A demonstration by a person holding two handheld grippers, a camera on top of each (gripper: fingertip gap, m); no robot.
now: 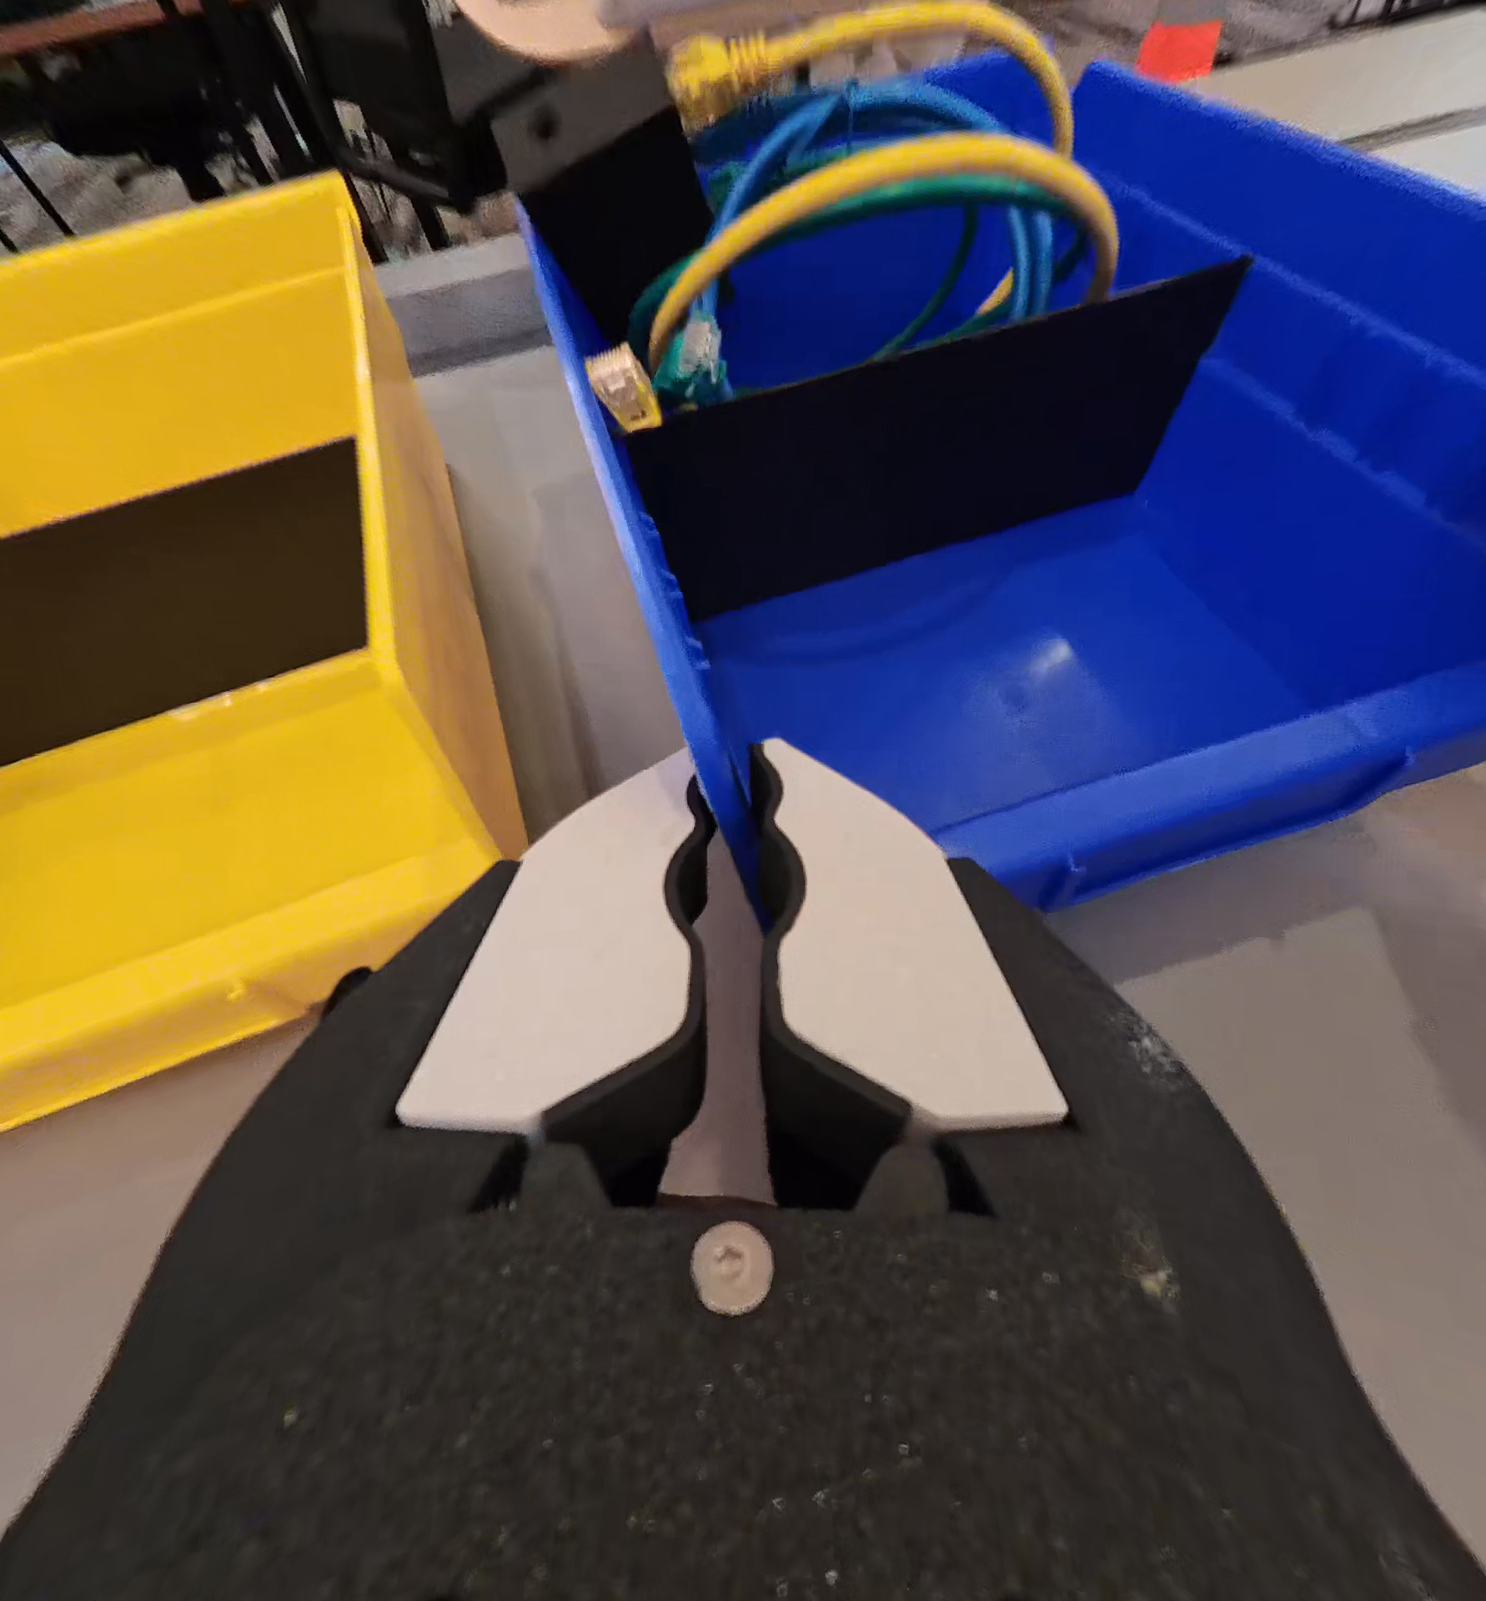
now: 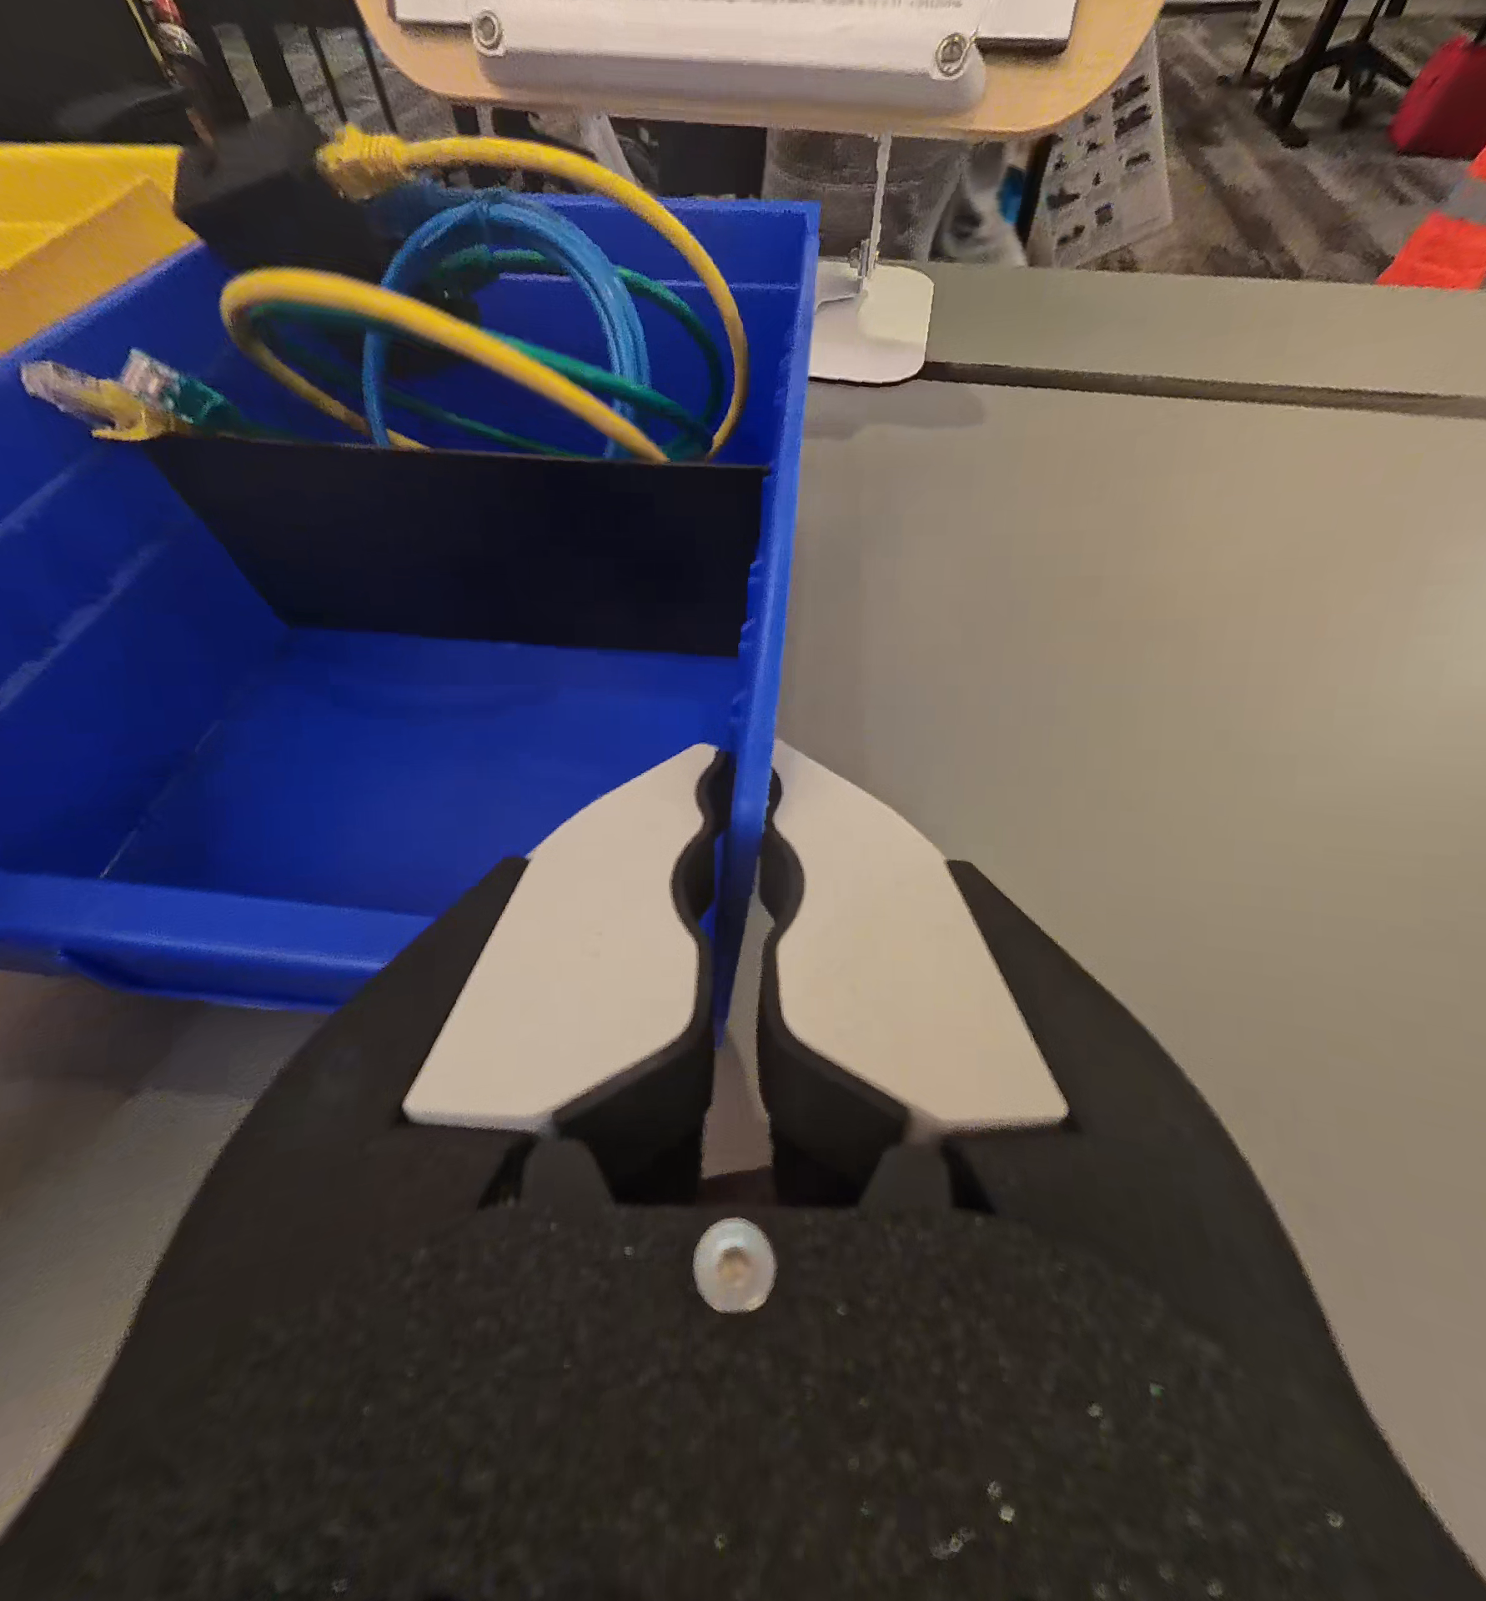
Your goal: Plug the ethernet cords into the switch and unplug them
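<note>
Left wrist view: the left tool (image 1: 733,780) is clenched on the near left wall of the blue bin (image 1: 1025,780); the right tool (image 2: 744,771) clamps the bin's right wall. Both bin and yellow bin (image 1: 202,866) sit on the grey worktop (image 2: 1155,693), each cut off at the frame edge. Beyond the black divider (image 1: 939,468), the far compartment holds coiled yellow, green and blue cords (image 2: 497,364), their lower loops hidden. At the back left, the black switch (image 1: 610,199) is blurred, a yellow plug (image 1: 705,74) at its top.
</note>
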